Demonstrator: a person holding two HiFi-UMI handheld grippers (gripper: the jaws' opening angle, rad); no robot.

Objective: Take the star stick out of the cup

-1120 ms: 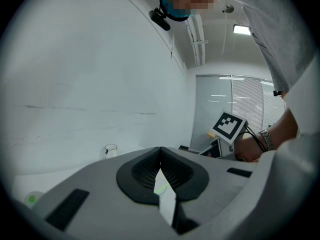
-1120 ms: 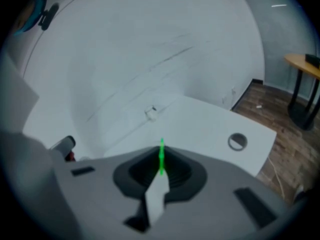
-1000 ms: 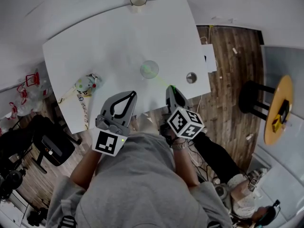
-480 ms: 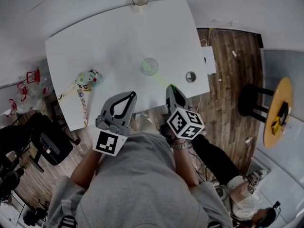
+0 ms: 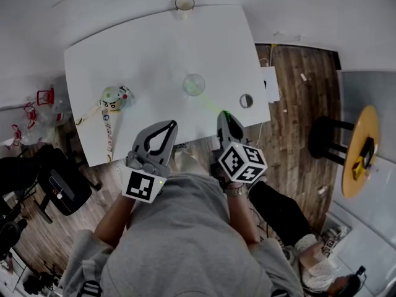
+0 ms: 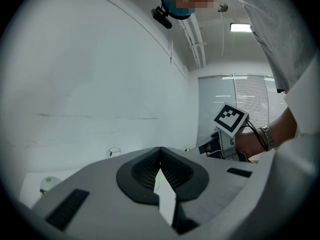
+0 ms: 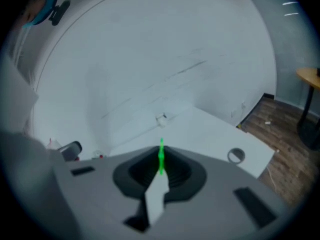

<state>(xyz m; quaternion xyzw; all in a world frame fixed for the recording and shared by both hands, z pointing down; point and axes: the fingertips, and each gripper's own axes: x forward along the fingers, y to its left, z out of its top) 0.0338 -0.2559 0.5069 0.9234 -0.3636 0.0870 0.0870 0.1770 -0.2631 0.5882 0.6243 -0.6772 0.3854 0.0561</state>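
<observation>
The thin, bright green star stick (image 5: 212, 106) showed only as a slim glowing line; its star end could not be made out. The right gripper (image 5: 224, 114) clenched its near end just above the near edge of the white rectangular table (image 5: 142, 48). In the right gripper view the jaws were closed on the stick (image 7: 161, 156), and a short green length stood out past their tips.

The stick's long axis ran in line with the right gripper (image 7: 161, 151). It pointed away from the person, slanting leftward towards the table's middle. Its far end reached the clear, green-tinted glass cup (image 5: 193, 85) standing there. Whether the tip was inside the cup or just beside it could not be told.

The left gripper (image 5: 169, 125) was held above the near edge, well apart from the cup. Its jaws were pressed together at their tips, with nothing between them (image 6: 160, 151).

A small grey ring (image 5: 246, 100) lay near the table's right edge.
</observation>
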